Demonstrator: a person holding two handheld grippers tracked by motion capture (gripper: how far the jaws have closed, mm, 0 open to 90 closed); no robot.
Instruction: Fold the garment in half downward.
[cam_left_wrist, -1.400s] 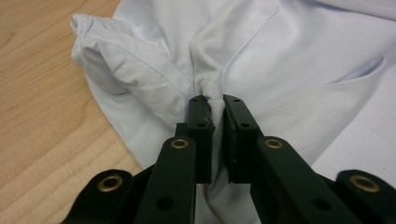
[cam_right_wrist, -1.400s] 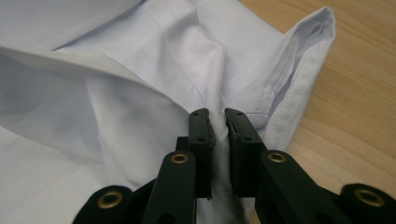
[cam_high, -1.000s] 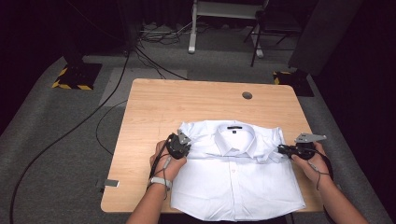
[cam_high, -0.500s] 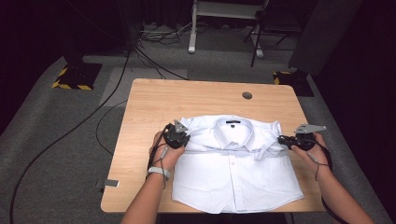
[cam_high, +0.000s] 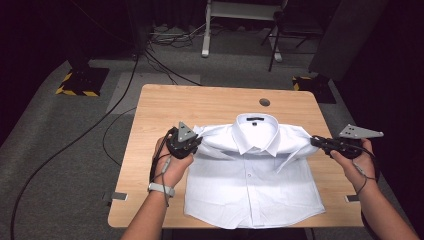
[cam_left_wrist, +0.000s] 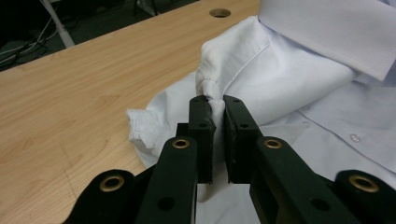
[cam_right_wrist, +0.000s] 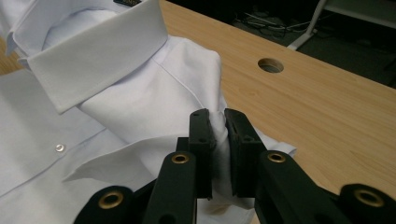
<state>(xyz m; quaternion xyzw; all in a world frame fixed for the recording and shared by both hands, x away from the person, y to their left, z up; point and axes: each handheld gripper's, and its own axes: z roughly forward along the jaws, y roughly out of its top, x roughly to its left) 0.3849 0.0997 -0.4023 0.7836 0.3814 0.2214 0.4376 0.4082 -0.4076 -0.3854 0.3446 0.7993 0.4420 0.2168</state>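
My left gripper (cam_high: 192, 142) pinched the white shirt (cam_high: 255, 190) at one shoulder, my right gripper (cam_high: 320, 142) at the other — both jaws clamped on bunched cloth. My hands were spread wide, level, palms inward, the shoulders raised off the bench (cam_high: 200, 107) while the hem lay near its front edge

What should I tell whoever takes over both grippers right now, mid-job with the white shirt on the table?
Left gripper: shut on the bunched shoulder seam of the white shirt.
Right gripper: shut on the other shoulder.
Shirt: face up on the wooden table, buttoned, collar toward the far edge, shoulders lifted, hem lying at the near edge.
Done: both shoulders gripped and raised.
Left: probably the fold itself; keep both grips even so that the cloth stays taut between them.
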